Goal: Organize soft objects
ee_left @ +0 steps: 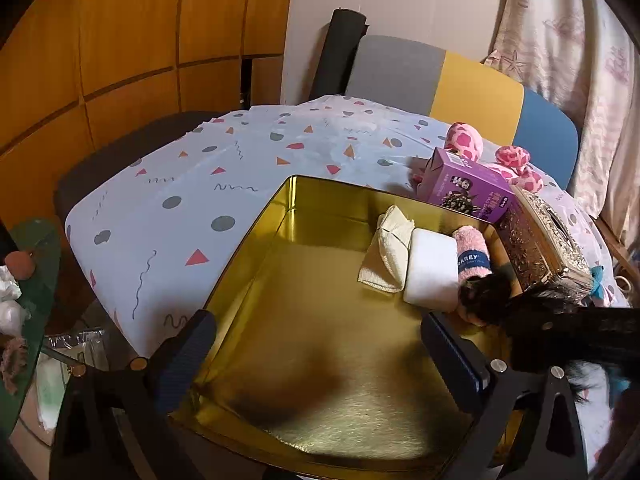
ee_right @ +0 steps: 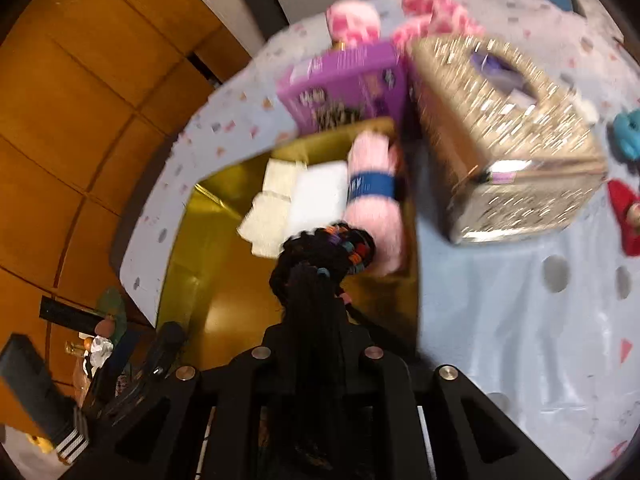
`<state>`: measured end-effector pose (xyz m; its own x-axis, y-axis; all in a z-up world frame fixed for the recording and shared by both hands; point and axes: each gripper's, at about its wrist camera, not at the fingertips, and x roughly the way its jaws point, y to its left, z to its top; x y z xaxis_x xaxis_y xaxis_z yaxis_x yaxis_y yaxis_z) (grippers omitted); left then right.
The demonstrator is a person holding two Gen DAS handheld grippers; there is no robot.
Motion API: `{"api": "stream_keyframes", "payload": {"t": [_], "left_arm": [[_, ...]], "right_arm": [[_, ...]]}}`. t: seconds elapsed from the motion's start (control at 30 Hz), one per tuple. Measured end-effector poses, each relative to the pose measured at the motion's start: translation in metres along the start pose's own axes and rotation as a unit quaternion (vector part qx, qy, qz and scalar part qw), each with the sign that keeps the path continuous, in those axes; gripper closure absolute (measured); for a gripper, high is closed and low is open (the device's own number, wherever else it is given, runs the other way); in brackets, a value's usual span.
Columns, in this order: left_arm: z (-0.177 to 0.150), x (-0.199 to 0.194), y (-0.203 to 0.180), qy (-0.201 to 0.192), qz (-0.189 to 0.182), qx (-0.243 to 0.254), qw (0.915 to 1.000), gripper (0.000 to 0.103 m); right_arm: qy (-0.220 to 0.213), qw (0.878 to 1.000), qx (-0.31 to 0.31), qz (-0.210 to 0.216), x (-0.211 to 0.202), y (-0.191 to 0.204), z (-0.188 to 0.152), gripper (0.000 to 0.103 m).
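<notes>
Left wrist view, bottom of frame: the left gripper (ee_left: 316, 356) points down into the gold tin (ee_left: 320, 380), its two dark fingers spread wide and straddling the tin's near part. One finger (ee_left: 184, 356) sits at lower left by the tin's left wall, the other at lower right over the tin floor. Nothing lies between them, and the pads press on nothing: released.

Right edge of the same view: the right gripper (ee_left: 520, 320) reaches in from the right, angled down, carrying a black fuzzy item (ee_left: 486, 296) with small coloured flecks at its tip.

Right wrist view, blurred: the right gripper (ee_right: 316, 276) tilts steeply down from bottom centre. Its jaws are drawn close together, clenched on the black fuzzy item (ee_right: 328, 252), which bunches at the fingertips just over the tin's right side and against the near end of the pink roll.

Mid frame, inside the gold tin (ee_right: 224, 308), along its far right wall: a cream folded cloth (ee_left: 390, 252), a white soft block (ee_left: 432, 268) touching it, then a pink rolled sock with a blue band (ee_left: 474, 258) beside that. All three lie in a row.

Farther, outside the tin on the patterned tablecloth (ee_left: 180, 184): a purple carton (ee_left: 464, 186) leans at the tin's far corner, a glittery gold tissue box (ee_left: 540, 240) just right of it.

Far, upper right: a pink spotted plush toy (ee_left: 516, 164) behind the carton, then a chair back (ee_left: 440, 80) in grey, yellow and blue.
</notes>
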<state>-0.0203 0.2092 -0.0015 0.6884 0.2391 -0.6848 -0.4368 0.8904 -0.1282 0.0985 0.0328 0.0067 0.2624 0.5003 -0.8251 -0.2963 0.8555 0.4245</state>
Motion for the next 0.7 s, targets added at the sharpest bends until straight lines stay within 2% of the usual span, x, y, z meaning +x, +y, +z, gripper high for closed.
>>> {"api": "stream_keyframes", "payload": {"t": [0.03,0.1,0.27,0.33,0.43,0.6,0.7], "left_arm": [[0.0,0.001,0.001,0.001,0.0,-0.001,1.0,0.0],[-0.002,0.003,0.003,0.005,0.0,-0.003,1.0,0.0],[-0.004,0.008,0.005,0.011,-0.002,-0.003,0.9999,0.0],[-0.004,0.009,0.006,0.013,-0.004,-0.003,0.9999,0.0],[-0.005,0.009,0.005,0.014,-0.014,-0.003,0.9998,0.0],[-0.006,0.004,-0.003,0.007,-0.017,0.012,0.9998,0.0],[-0.005,0.0,-0.011,0.0,-0.008,0.033,0.9994,0.0]], "right_arm": [[0.004,1.0,0.001,-0.003,0.004,-0.001,-0.002,0.086],[0.02,1.0,-0.001,-0.007,0.016,0.001,-0.003,0.074],[0.017,1.0,-0.024,-0.011,0.014,0.002,-0.013,0.061],[0.011,1.0,-0.029,-0.004,0.004,-0.002,-0.014,0.061],[-0.021,0.999,-0.037,-0.006,-0.016,-0.007,-0.016,0.061],[-0.086,0.994,-0.059,-0.037,-0.049,-0.016,-0.019,0.061],[-0.119,0.987,-0.08,-0.073,-0.064,-0.024,-0.022,0.061]]}}
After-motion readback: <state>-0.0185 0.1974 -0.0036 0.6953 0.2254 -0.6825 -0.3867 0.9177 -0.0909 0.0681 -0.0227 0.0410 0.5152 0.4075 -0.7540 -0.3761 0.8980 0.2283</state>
